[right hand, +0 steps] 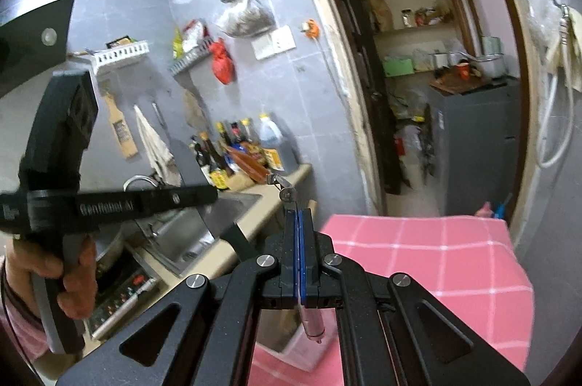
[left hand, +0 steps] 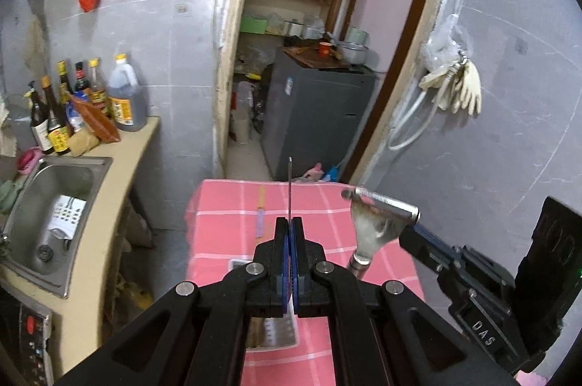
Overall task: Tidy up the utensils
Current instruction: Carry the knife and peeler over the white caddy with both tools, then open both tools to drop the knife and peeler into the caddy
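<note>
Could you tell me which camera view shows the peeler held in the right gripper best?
The left wrist view: it shows the peeler side-on, with its toothed blade, forked head and handle in the right gripper. The right wrist view sees the peeler edge-on, mostly hidden between the shut fingers.

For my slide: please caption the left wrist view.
Left gripper shut on a thin metal utensil, right gripper holding a peeler, above pink tablecloth.
</note>
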The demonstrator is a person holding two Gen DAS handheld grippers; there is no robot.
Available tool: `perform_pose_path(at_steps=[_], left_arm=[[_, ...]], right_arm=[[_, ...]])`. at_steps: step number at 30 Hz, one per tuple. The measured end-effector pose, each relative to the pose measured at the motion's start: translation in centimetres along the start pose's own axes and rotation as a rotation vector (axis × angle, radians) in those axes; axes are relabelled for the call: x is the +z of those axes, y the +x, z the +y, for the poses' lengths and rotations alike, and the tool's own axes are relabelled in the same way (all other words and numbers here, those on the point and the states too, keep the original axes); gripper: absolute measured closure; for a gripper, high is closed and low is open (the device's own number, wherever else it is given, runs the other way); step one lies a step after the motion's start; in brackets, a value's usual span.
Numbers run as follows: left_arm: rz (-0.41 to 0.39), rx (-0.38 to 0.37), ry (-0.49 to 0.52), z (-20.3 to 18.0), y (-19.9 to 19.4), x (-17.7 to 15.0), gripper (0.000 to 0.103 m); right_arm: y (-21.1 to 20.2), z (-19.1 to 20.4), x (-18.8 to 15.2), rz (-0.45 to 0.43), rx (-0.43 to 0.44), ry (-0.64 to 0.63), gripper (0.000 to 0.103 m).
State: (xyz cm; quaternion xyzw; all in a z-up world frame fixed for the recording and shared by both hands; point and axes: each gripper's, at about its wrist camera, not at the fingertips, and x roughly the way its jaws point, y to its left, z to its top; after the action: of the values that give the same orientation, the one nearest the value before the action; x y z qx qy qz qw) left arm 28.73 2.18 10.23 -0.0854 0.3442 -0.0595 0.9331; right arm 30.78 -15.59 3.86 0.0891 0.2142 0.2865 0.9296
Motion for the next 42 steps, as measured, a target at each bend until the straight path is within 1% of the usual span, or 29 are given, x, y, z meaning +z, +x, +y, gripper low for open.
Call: perform_pose_path(at_steps=[3,5,7,10,13,18,24,29,31,33,34,35,36,37,38,39,42], left_arm=[[0.005,0.031,-0.016,1.1,0.6,-0.7,0.101],[0.016,0.033,-0.033,1.6,1.1,-1.3,0.101],[0.027,0.054,-0.035,2.1,1.8,-2.1,0.101],[0.046,0.060,-0.046,2.6,2.6,-2.9,0.101],[0.062,0.090,-0.029,2.8,3.6,-3.8,0.101],[0.087,0.101,-0.019,2.7,5.0,-5.1,0.101],[0.122,0.080,-0.048,3.2,6.4,-6.4,0.101],[0.136,0.032,-0.120,4.1,6.8,-7.6,0.100],[0.134,0.032,-0.142,4.3,6.6,-8.0,0.099],[0.122,0.033,-0.168,4.4,6.3,-8.3,0.096],[0.114,0.030,-0.184,4.5,6.1,-8.4,0.091],[0.107,0.027,-0.196,4.6,5.9,-8.5,0.084],[0.102,0.028,-0.204,4.7,5.7,-8.5,0.080],[0.090,0.035,-0.214,4.6,5.5,-8.6,0.072],[0.079,0.035,-0.221,4.6,5.3,-8.7,0.068],[0.068,0.032,-0.228,4.5,5.1,-8.7,0.067],[0.015,0.048,-0.225,4.0,4.0,-8.9,0.061]], right_arm=[[1.4,0.6,-0.3,-0.009,0.040,0.006,0.102],[2.4,0.8,-0.9,-0.011,0.069,0.013,0.102],[3.2,0.8,-1.7,-0.004,0.078,0.013,0.102],[4.3,0.4,-3.1,0.014,0.083,0.016,0.102],[5.4,-0.3,-4.5,0.040,0.091,0.032,0.102],[6.5,-1.5,-7.2,0.092,0.101,0.054,0.102],[7.0,-2.5,-8.9,0.144,0.125,0.073,0.101],[7.3,-2.7,-9.6,0.189,0.139,0.081,0.100],[7.0,-2.8,-9.9,0.194,0.153,0.084,0.100],[6.8,-2.8,-9.9,0.197,0.157,0.076,0.100],[6.6,-2.8,-9.9,0.197,0.158,0.077,0.100],[6.4,-2.9,-9.8,0.195,0.159,0.079,0.100],[6.1,-3.0,-9.7,0.191,0.158,0.079,0.100],[5.8,-3.1,-9.6,0.189,0.156,0.079,0.100],[5.4,-3.2,-9.6,0.184,0.149,0.076,0.099],[5.0,-3.3,-9.4,0.179,0.144,0.073,0.096],[3.6,-3.5,-8.8,0.156,0.120,0.060,0.079]])
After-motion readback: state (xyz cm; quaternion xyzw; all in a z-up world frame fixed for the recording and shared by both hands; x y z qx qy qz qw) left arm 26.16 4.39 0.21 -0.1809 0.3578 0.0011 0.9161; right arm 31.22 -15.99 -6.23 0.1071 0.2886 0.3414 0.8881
